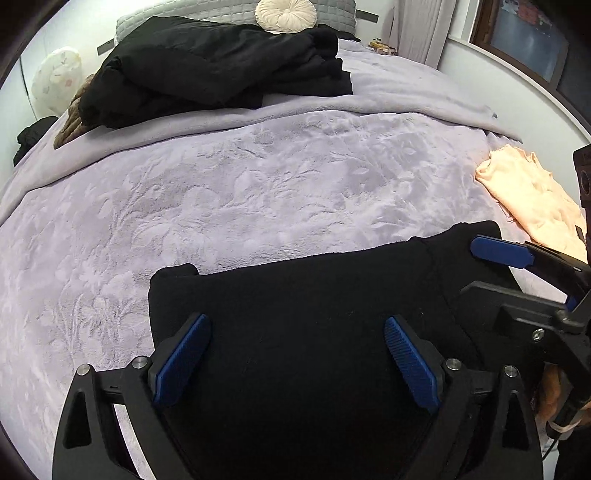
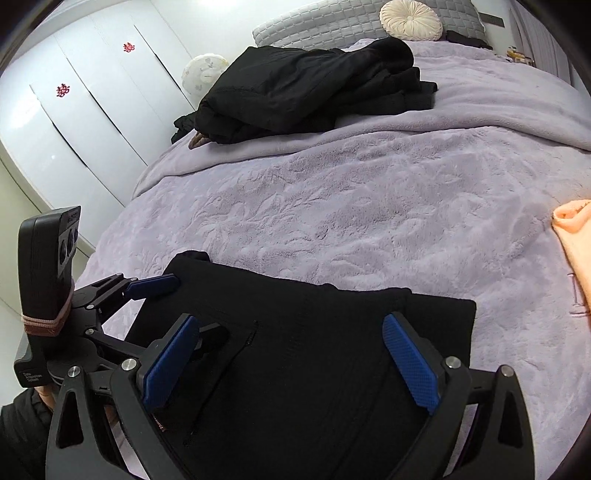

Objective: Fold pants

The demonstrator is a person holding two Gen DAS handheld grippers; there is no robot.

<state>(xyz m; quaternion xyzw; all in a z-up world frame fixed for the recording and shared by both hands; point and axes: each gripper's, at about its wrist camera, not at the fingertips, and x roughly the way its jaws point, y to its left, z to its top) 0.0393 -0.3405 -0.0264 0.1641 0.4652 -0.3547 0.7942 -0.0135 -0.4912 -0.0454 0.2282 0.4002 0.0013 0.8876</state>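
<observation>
Under our left gripper [image 1: 295,363] and right gripper [image 2: 291,363], jaws apart, the black pants [image 1: 314,302] lie folded compactly at the bed's [image 1: 258,184] near edge; we judge folding nearly done.

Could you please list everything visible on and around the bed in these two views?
pants: one, black, lying flat at the near edge of the bed
blanket: one, lilac with an embossed floral pattern, covering the bed
pile of clothes: one, black, far left of the bed
peach garment: one, at the right edge of the bed
round cushion: one, cream, at the headboard
grey pillow: one, quilted, at the head
wardrobe: white doors with red decals, left of the bed
left tongs: blue pads, open, over the pants
right tongs: blue pads, open, over the pants
</observation>
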